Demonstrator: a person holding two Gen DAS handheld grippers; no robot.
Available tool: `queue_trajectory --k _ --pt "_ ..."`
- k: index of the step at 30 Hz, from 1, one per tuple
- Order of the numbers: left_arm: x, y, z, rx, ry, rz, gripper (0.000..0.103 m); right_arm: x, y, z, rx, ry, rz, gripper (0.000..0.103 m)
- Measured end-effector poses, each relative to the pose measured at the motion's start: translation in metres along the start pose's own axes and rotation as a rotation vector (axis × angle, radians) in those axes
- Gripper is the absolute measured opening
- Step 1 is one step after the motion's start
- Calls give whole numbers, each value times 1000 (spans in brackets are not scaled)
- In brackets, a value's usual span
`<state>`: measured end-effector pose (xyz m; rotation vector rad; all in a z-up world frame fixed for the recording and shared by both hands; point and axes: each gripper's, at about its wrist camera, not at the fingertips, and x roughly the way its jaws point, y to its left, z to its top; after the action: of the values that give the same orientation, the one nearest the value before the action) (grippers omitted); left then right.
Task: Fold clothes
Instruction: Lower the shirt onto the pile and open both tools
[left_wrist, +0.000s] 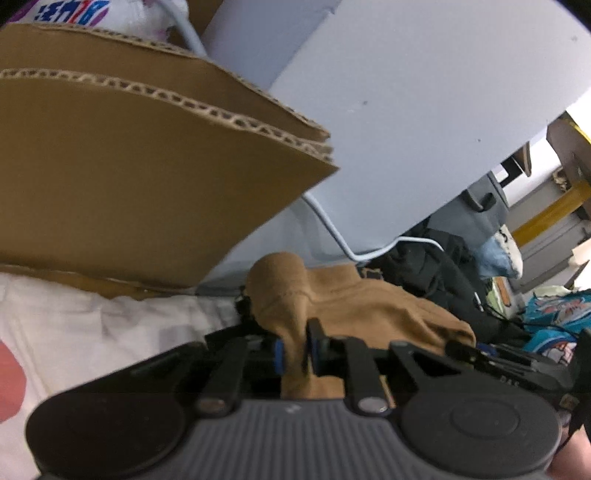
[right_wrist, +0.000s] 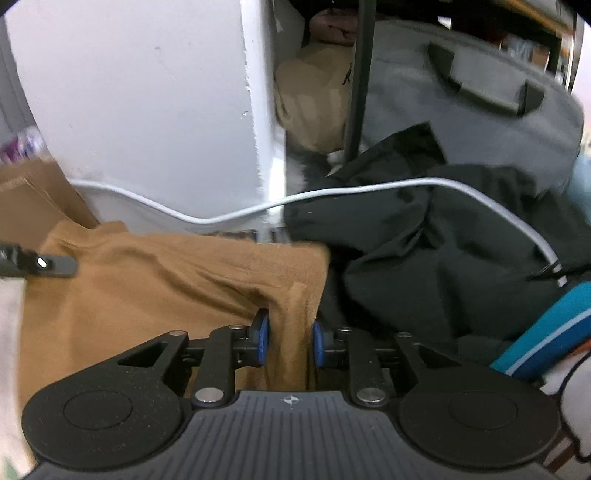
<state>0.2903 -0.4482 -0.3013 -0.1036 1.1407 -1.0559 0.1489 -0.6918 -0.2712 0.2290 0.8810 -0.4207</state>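
A brown garment (left_wrist: 354, 299) lies bunched on the white bedsheet (left_wrist: 92, 325). In the left wrist view one fold of it stands between the blue pads (left_wrist: 279, 355) of my left gripper (left_wrist: 295, 352). The jaws are slightly apart and the pads do not squeeze the cloth. In the right wrist view the garment (right_wrist: 155, 273) spreads to the left, and its right edge runs up between the blue pads (right_wrist: 263, 338) of my right gripper (right_wrist: 290, 339). The cloth sits loose in that narrow gap. The left gripper's tip (right_wrist: 44, 263) shows at the left edge.
A cardboard sheet (left_wrist: 122, 173) leans at the left against a white panel (left_wrist: 424, 110). A white cable (right_wrist: 332, 194) crosses over a black garment (right_wrist: 443, 258). A grey bag (right_wrist: 461, 96) and beige cloth (right_wrist: 314, 99) sit behind. Teal patterned fabric (left_wrist: 554, 314) lies at the right.
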Motion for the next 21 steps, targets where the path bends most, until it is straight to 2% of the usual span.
queue_trajectory --k 1,4,5,10,12,14,16,18,21 --pt "-3 0 0 2 -5 12 26 -1 -1 -1 -3 -1 -10 33" --pt "-16 0 -1 13 -25 50 45 -10 -3 -5 -9 -20 -8 33" --pt "-21 0 -1 13 -34 54 46 -14 -1 -8 -22 -29 -17 34" --pt "-49 -5 -5 27 -84 68 47 -35 1 -17 -12 -88 -29 34" --pt "-57 -12 -9 39 -93 52 47 -45 4 -16 -20 -124 -40 34" --pt "-58 -19 -15 42 -85 28 47 -54 6 -17 -24 -150 -25 28" --pt "-56 -27 -22 48 -70 22 47 -51 9 -17 -15 -135 22 14" --pt "-51 -33 -29 56 -52 19 46 -44 11 -18 0 -111 63 15" --pt "-44 -38 -38 73 -30 3 46 -26 16 -19 -10 -102 19 15"
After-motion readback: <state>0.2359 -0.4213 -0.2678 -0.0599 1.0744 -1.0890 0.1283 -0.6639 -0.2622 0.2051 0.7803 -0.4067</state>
